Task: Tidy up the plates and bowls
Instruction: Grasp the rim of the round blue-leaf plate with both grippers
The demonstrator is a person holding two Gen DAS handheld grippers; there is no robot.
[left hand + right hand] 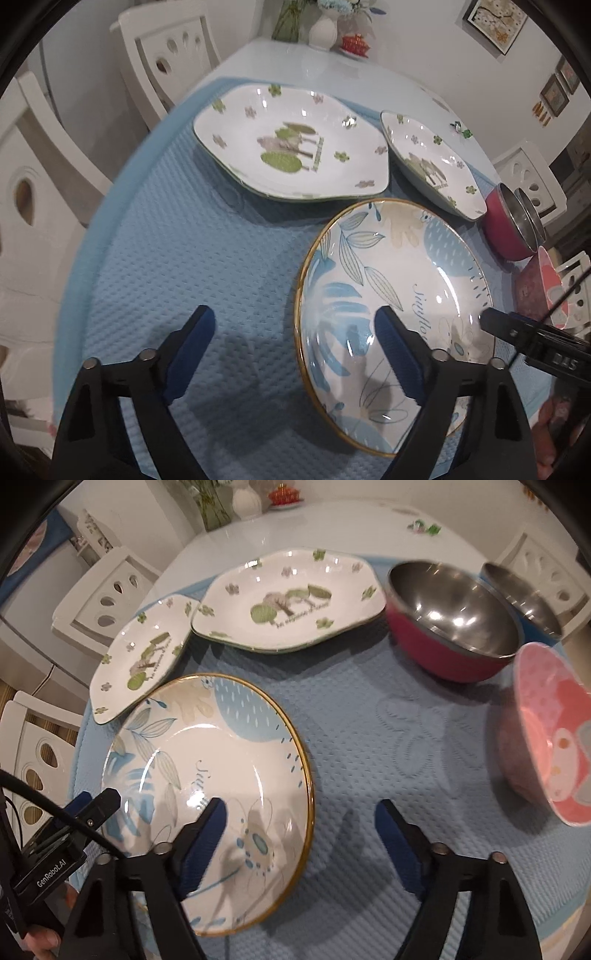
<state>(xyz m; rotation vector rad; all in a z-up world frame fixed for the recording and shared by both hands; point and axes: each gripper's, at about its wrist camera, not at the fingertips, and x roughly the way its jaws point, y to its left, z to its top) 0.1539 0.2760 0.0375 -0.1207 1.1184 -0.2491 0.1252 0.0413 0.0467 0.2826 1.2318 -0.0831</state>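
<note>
Nothing's been stacked yet, afaict. Left gripper point(295, 350) and right gripper point(297, 834) are both held wide open w/ nothing gripped, straddling opposite rims of the gold-rimmed leaf plate point(207, 775) on the blue mat point(369, 738). Next, prob a rim needs to be pinched and the plate lifted onto the other plates.

Your left gripper point(295, 332), jaws apart, straddles the gold-rimmed leaf plate's point(373, 258) near edge above the blue mat point(184, 240).

Left gripper point(295, 332) hung low, jaws spread wide, nothing between them. Right gripper point(299, 823) likewise wide open and empty. The two sat close, side by side.
</note>
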